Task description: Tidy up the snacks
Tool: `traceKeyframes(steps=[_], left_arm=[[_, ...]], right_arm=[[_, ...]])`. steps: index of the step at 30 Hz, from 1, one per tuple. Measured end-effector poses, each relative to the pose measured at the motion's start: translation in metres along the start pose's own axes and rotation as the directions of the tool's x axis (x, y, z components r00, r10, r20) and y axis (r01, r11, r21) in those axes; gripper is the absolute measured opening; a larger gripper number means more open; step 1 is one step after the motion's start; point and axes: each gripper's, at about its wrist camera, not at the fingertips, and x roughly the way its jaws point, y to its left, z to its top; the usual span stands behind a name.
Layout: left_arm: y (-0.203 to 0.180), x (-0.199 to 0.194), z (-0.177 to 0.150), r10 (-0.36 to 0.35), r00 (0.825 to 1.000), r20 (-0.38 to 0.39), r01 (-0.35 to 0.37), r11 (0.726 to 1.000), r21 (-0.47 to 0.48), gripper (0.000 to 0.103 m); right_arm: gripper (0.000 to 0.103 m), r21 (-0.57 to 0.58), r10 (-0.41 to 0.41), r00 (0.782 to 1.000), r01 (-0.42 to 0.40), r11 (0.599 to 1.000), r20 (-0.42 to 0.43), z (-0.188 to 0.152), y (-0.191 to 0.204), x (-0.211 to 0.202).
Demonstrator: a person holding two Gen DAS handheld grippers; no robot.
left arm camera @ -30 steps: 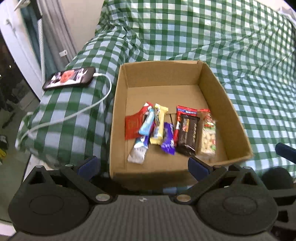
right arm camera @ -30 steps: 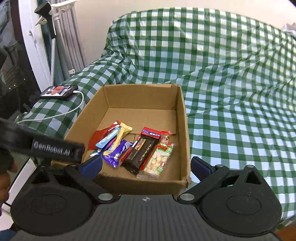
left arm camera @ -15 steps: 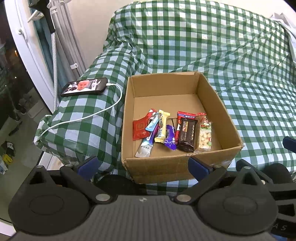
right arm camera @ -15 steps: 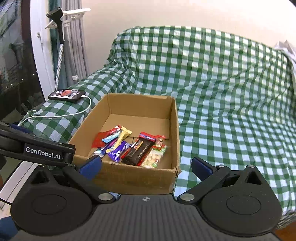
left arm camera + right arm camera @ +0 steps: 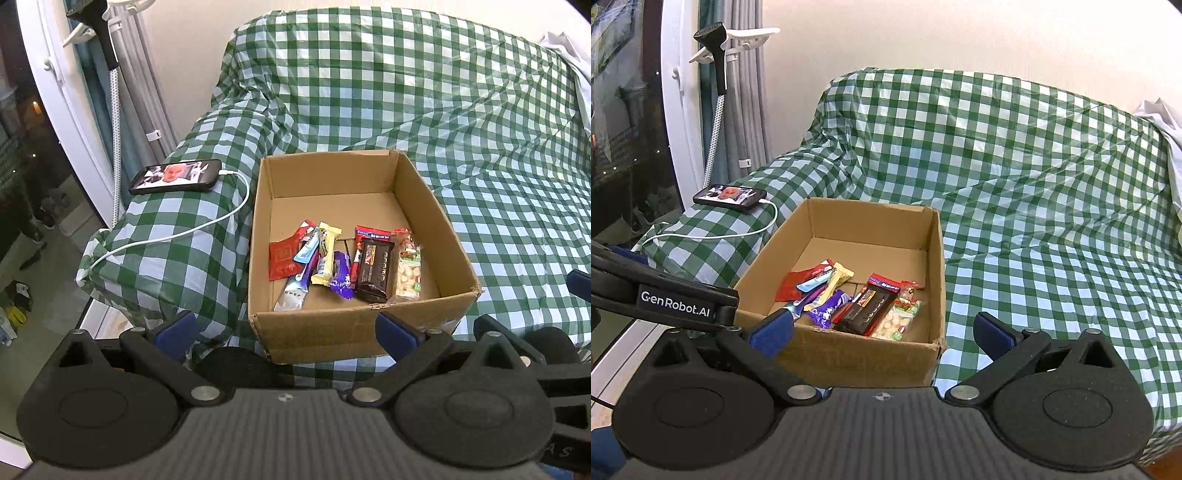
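An open cardboard box (image 5: 424, 192) (image 5: 936, 258) rests on a sofa covered in green-and-white check. Several snacks lie side by side on its floor: a red packet (image 5: 282, 256), a blue-and-silver bar (image 5: 295, 291), a yellow bar (image 5: 327, 254), a purple bar (image 5: 341, 275) (image 5: 829, 306), a dark chocolate bar (image 5: 375, 269) (image 5: 866, 310) and a clear bag of pale nuts (image 5: 408, 269) (image 5: 897, 319). My left gripper (image 5: 284, 330) is open, held back in front of the box's near wall. My right gripper (image 5: 882, 330) is open too, near the box's front corner. Neither holds anything.
A phone (image 5: 175, 177) (image 5: 729, 195) with a lit screen lies on the sofa arm, with a white cable (image 5: 192, 232) trailing off it. A garment steamer and curtain (image 5: 718, 74) stand by the window at left. The left gripper's body (image 5: 676, 304) crosses the right wrist view's left edge.
Both grippers have pulled back and up from the box, so it looks smaller and more of the sofa shows. The snacks have not moved.
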Motion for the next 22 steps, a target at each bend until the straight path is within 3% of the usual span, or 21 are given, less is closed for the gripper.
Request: traceKeyframes(steps=[22], left_arm=[[0.004,0.001,0.004,0.039,0.999,0.004,-0.039,0.999,-0.009,0.103]], right_arm=[[0.102,0.018,-0.028,1.000,0.028,0.999,0.003,0.002,-0.012,-0.001]])
